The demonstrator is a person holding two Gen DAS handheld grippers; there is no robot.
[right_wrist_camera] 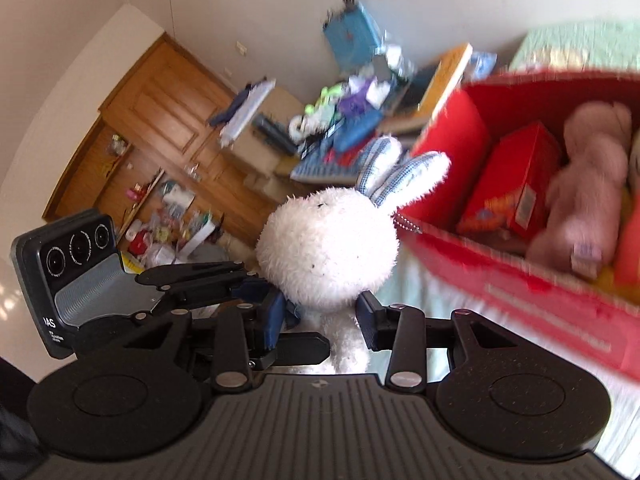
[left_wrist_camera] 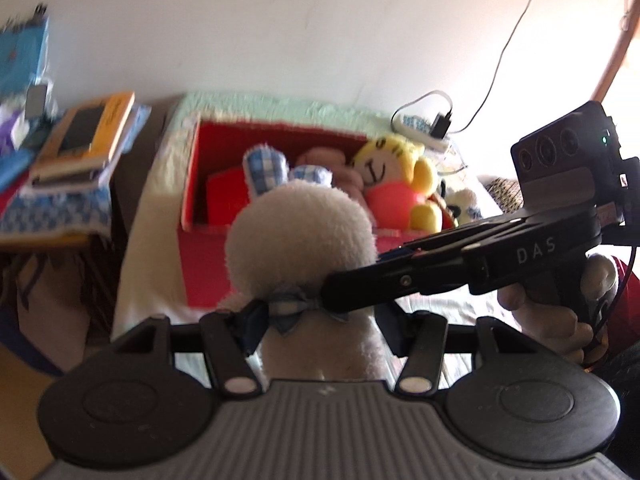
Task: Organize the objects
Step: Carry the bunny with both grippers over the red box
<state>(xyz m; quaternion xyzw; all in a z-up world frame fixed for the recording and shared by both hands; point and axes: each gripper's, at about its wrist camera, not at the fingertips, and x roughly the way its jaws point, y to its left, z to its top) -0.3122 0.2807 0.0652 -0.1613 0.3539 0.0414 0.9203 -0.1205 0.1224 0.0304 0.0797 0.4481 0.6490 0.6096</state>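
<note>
Both the left gripper [left_wrist_camera: 320, 318] and right gripper [right_wrist_camera: 322, 316] clench the white rabbit [right_wrist_camera: 326, 254] at its neck; uneven pulling could drop it short of the red box [right_wrist_camera: 520, 296].

Wooden door [right_wrist_camera: 160, 92]; power strip [left_wrist_camera: 424, 130] by wall.

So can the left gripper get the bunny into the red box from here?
Probably yes. The left gripper and right gripper both grip the white bunny at its neck, and the open red box lies just ahead, with room left of the yellow plush.
</note>
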